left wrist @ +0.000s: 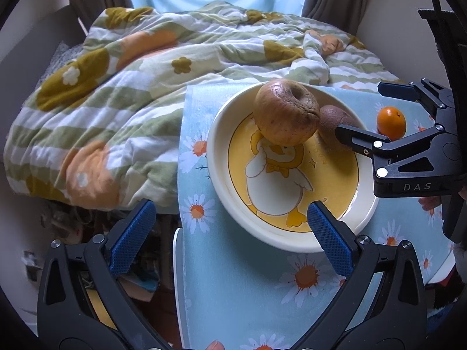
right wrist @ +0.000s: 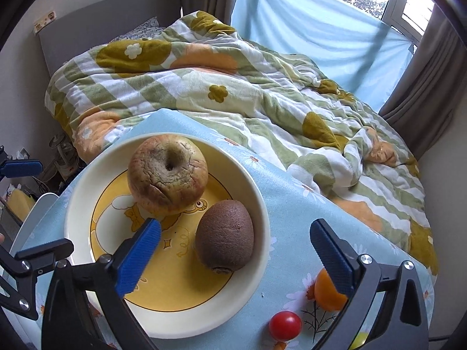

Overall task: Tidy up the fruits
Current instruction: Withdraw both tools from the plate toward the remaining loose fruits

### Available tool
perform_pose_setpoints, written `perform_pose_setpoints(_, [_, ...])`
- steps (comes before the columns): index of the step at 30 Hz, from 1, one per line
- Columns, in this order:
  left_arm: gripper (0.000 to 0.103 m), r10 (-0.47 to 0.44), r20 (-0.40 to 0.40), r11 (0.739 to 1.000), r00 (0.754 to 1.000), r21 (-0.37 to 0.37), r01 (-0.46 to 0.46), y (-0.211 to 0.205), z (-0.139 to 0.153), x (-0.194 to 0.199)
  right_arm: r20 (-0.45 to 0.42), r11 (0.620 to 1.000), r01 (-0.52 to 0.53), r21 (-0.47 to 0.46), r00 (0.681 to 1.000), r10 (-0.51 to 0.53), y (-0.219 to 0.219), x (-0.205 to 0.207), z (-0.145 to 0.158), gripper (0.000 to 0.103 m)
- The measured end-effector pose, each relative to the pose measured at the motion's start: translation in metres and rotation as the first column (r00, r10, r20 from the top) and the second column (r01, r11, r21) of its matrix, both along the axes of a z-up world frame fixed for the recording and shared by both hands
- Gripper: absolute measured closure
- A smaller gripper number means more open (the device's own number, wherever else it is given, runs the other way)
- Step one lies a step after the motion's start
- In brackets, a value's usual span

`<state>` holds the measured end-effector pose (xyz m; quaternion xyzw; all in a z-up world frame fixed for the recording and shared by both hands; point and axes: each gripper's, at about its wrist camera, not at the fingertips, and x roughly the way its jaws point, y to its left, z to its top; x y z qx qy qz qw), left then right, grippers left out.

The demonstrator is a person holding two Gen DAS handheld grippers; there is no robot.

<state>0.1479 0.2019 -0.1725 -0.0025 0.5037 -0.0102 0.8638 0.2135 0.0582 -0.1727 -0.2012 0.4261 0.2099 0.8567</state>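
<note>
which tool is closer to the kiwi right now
Right. The right tool stands open with the kiwi between its fingers, untouched, on the plate. The left tool hangs open at the plate's near rim, well short of the kiwi.

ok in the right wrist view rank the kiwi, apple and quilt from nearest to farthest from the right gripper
1. kiwi, on the plate's right side, just ahead of the right gripper
2. apple, at the plate's far side
3. quilt, on the bed beyond the table

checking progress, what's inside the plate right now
An apple and a kiwi sit in the plate, side by side on its yellow duck print. The fruits cover part of the duck; the orange and small tomato lie outside.
</note>
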Motion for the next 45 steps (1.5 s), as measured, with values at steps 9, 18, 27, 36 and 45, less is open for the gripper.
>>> perform_pose_setpoints(9, [0.0,0.002,0.02,0.999,1.0,0.052,-0.003,-0.006,0.03,-0.013,-0.014,0.998,0.042,0.037,0.999,-0.042,-0.012,-0.029,0.028,0.001])
perform_pose_setpoints(18, [0.0,-0.042,0.06,0.999,0.997,0.022,0.041,-0.015,0.065,-0.031,-0.005,0.979,0.182,0.092,0.983,-0.183,-0.047,-0.067,0.067,0.001])
perform_pose_setpoints(27, [0.0,-0.103,0.097,0.994,0.99,-0.03,0.106,-0.039,0.083,-0.036,-0.021,0.904,0.402,0.146,0.915,-0.404,-0.111,-0.107,0.093,0.001])
perform_pose_setpoints(36, [0.0,-0.166,0.12,0.984,0.979,-0.04,0.172,-0.095,0.092,-0.043,0.002,0.834,0.527,0.163,0.845,-0.534,-0.184,-0.139,0.102,0.001])
perform_pose_setpoints(45, [0.0,-0.142,0.085,0.989,0.986,-0.028,0.145,-0.174,0.079,-0.047,-0.044,0.817,0.55,0.174,0.833,-0.551,-0.269,-0.151,0.086,0.001])
